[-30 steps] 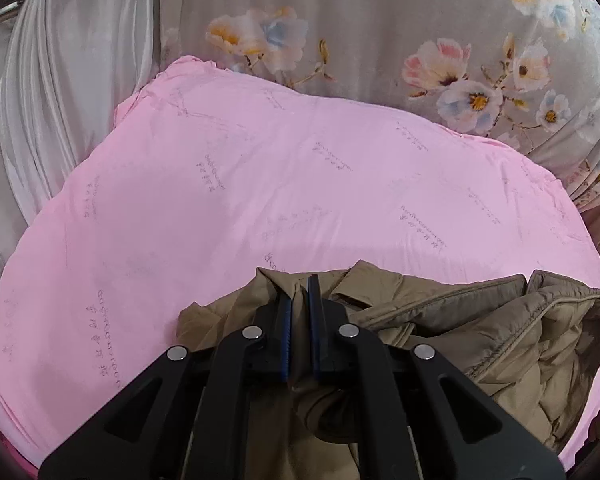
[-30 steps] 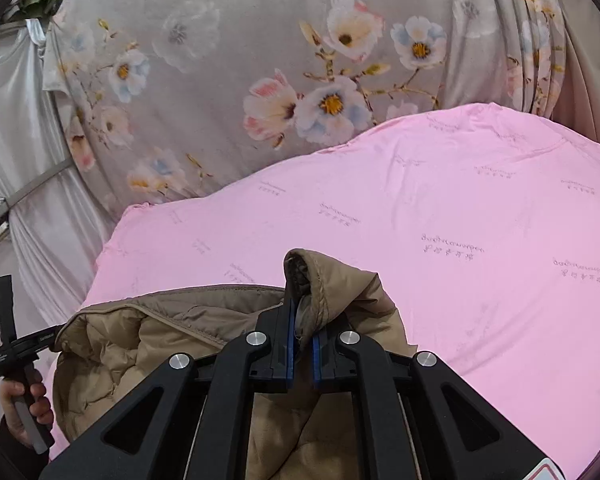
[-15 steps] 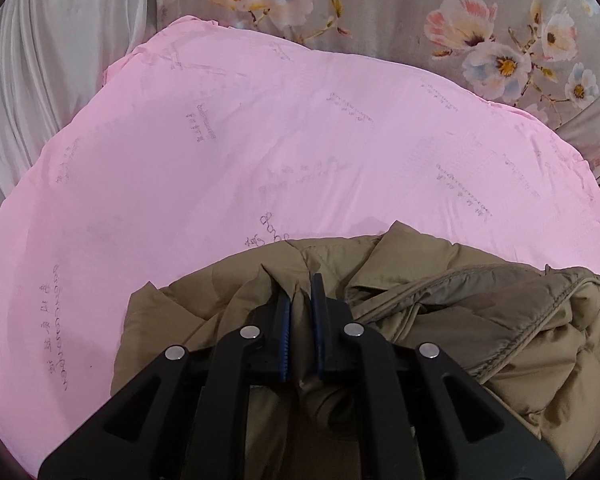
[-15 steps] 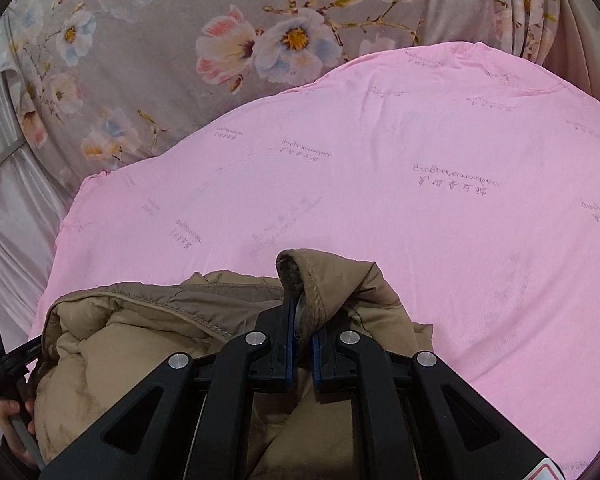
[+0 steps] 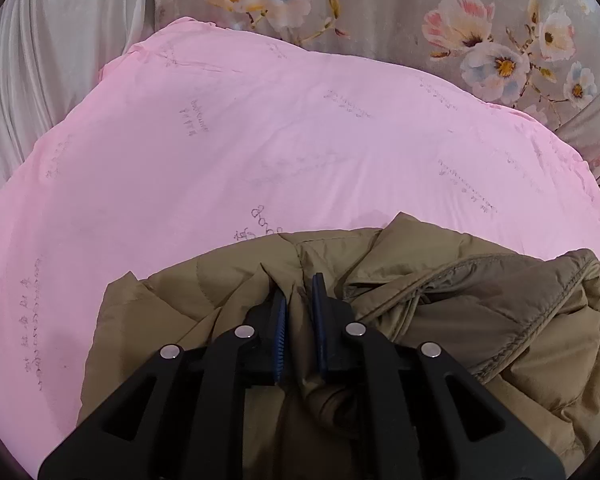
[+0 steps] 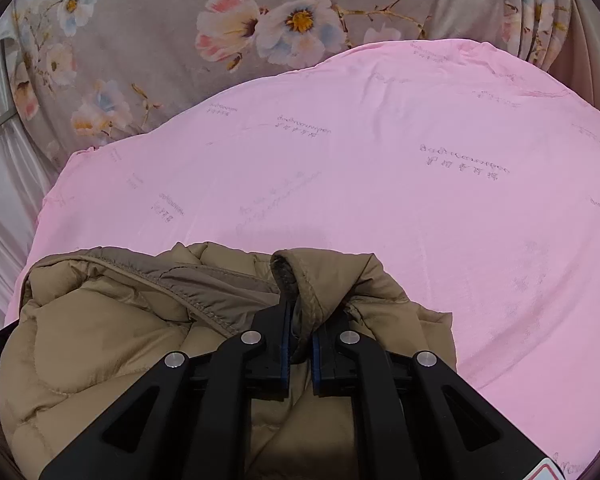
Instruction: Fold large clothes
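The tan quilted padded jacket point(image 5: 440, 340) is lying bunched at the six o'clock edge of the pink printed sheet point(image 5: 300, 152), and both tools are gripping it. The left gripper point(image 5: 300, 300) is standing narrow, its blue-lined tongs pinching a ridge of the shell fabric. In the right wrist view the right gripper point(image 6: 300, 324) is likewise nearly closed, clamping a stitched, rolled hem of the same jacket point(image 6: 112, 332), which is piling toward eight o'clock. The sheet is lying bare from nine through twelve to three o'clock, with a grey floral cloth point(image 6: 160, 40) hanging beyond it at twelve. Judging from the heap of creases and the puffed lining showing, folding is looking barely begun: the garment is not yet lying flat, no neat fold is showing, and spreading it out, bringing in sleeves and doubling the body all seem to be remaining
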`<action>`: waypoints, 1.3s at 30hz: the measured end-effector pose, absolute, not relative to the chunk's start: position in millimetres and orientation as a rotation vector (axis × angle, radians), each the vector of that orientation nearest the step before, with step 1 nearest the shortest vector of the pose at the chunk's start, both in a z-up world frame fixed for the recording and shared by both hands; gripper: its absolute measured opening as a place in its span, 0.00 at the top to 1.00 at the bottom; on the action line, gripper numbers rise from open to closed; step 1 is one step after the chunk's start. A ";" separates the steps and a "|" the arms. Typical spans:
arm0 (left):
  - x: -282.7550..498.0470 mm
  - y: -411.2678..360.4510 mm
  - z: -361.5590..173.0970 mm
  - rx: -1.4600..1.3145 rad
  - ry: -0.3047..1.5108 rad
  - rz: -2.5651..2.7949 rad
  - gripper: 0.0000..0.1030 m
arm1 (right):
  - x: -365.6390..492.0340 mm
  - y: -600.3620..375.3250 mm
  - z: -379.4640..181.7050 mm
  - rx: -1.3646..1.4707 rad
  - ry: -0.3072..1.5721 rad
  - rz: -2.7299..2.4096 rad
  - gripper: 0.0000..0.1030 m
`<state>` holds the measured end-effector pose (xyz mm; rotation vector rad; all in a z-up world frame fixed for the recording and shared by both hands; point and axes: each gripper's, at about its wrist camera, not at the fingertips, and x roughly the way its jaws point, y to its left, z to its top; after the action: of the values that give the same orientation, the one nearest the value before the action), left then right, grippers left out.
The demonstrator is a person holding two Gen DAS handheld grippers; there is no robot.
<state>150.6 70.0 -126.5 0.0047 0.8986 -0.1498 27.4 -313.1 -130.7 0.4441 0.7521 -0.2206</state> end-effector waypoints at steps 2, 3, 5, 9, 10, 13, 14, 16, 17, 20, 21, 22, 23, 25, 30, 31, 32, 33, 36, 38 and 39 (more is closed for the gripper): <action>150.3 72.6 -126.4 -0.014 0.890 -0.159 0.88 | 26.0 -318.4 -131.7 0.477 0.745 -0.203 0.94; 150.1 74.0 -125.7 -0.029 0.889 -0.165 0.88 | 24.8 -322.0 -131.3 0.500 0.740 -0.191 0.94; 147.9 81.9 -117.9 -0.072 0.886 -0.182 0.85 | 17.5 -330.8 -124.4 0.560 0.735 -0.170 0.90; 127.5 100.5 -84.1 -0.088 0.842 -0.183 0.48 | -24.5 -346.3 -85.1 0.628 0.622 -0.165 0.62; 117.2 107.5 -69.1 -0.076 0.802 -0.178 0.38 | -37.2 -347.7 -72.5 0.615 0.583 -0.162 0.55; 94.6 115.5 -37.6 -0.047 0.747 -0.204 0.38 | -57.0 -338.7 -42.5 0.541 0.541 -0.155 0.57; 90.7 113.5 -31.1 -0.034 0.747 -0.211 0.39 | -56.3 -330.2 -36.7 0.508 0.543 -0.147 0.65; 86.4 100.5 -22.8 -0.010 0.765 -0.254 0.44 | -43.9 -303.4 -31.0 0.425 0.590 -0.114 0.82; 85.8 90.4 -22.2 0.004 0.780 -0.278 0.46 | -35.2 -288.7 -32.6 0.399 0.615 -0.085 0.89; 89.7 54.5 -33.2 0.063 0.822 -0.344 0.52 | -3.7 -246.5 -43.7 0.321 0.667 -0.009 0.94; 95.4 41.4 -42.2 0.091 0.840 -0.352 0.57 | 6.1 -235.5 -48.5 0.289 0.687 0.000 0.94; 100.8 34.6 -52.2 0.103 0.862 -0.352 0.61 | 17.2 -226.3 -54.6 0.265 0.711 0.014 0.94; 110.5 29.9 -63.3 0.104 0.896 -0.349 0.65 | 25.4 -221.6 -60.0 0.259 0.733 0.025 0.94; 132.4 25.6 -84.6 0.100 0.958 -0.312 0.73 | 47.2 -218.5 -73.7 0.255 0.788 0.029 0.95; 163.4 35.5 -88.2 0.085 0.974 -0.277 0.73 | 75.8 -254.6 -101.2 0.265 0.880 -0.072 0.95; 167.8 36.0 -87.6 0.092 0.969 -0.269 0.73 | 78.0 -266.7 -107.3 0.280 0.890 -0.109 0.95; 172.8 36.6 -88.3 0.100 0.967 -0.261 0.73 | 76.4 -279.1 -111.0 0.296 0.894 -0.141 0.95; 177.1 37.7 -89.9 0.103 0.967 -0.254 0.73 | 75.6 -290.4 -116.1 0.313 0.901 -0.174 0.95; 184.9 41.2 -98.8 0.104 0.969 -0.232 0.73 | 66.6 -317.5 -131.8 0.366 0.915 -0.234 0.96; 186.0 43.2 -111.3 0.095 0.968 -0.232 0.72 | 61.3 -326.3 -143.8 0.406 0.918 -0.232 0.99; 185.3 43.3 -115.1 0.095 0.964 -0.232 0.72 | 59.2 -327.6 -146.9 0.415 0.910 -0.224 0.99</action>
<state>185.3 43.3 -115.1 0.0954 0.9637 -0.2319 59.2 -327.6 -146.9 0.4150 0.9097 -0.2243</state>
